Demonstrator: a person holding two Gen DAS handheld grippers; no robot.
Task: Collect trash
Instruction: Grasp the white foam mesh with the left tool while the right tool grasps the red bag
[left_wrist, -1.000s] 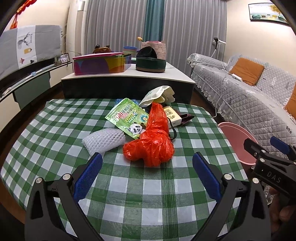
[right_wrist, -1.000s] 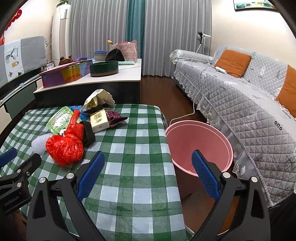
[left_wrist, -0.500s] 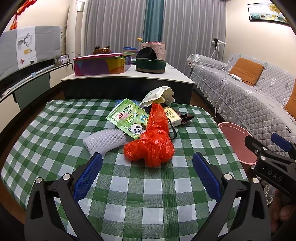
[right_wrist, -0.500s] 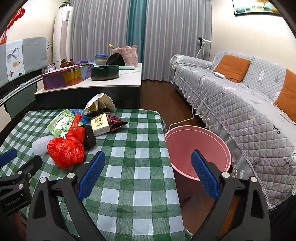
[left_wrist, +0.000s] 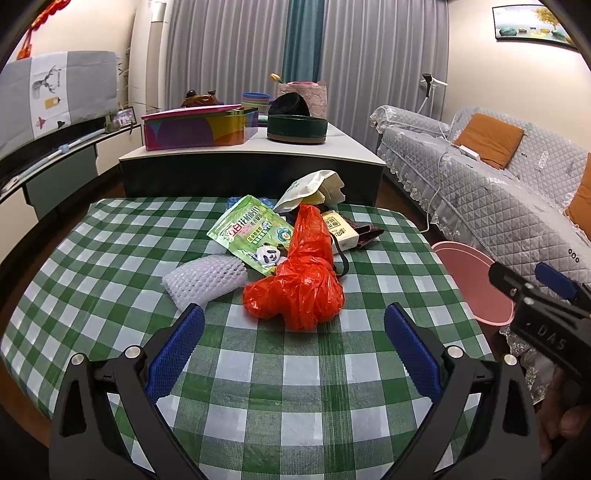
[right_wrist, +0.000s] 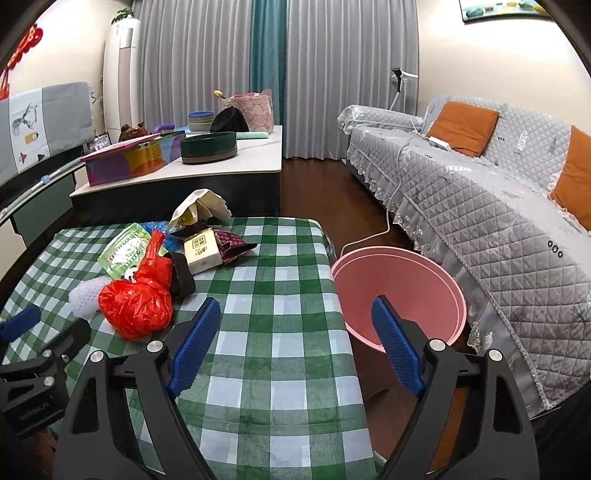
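Plastic, light and crumply: we judge the red bag (left_wrist: 299, 284) pinches best at its twelve-o'clock neck. Left gripper (left_wrist: 293, 345) and right gripper (right_wrist: 295, 343) gape wide, empty.

The pink bin (left_wrist: 471, 280) at three o'clock in the left wrist view shows only part of its rim; the right gripper (left_wrist: 532, 282) cuts across it, and the tabletop (left_wrist: 258, 369) edge hides its base. In the right wrist view the bin's (right_wrist: 399, 288) near wall sits behind a blue finger pad (right_wrist: 393, 343). The blue mesh scrap (right_wrist: 155, 226) at ten o'clock barely peeks out behind the green snack packet (right_wrist: 125, 249). A black band (right_wrist: 183, 275) tucks under the red plastic bag (right_wrist: 138, 299), its full loop unseen. Print on the small cream box (right_wrist: 201, 249) is too small to read. The white foam net (right_wrist: 83, 295) is half covered by the bag.
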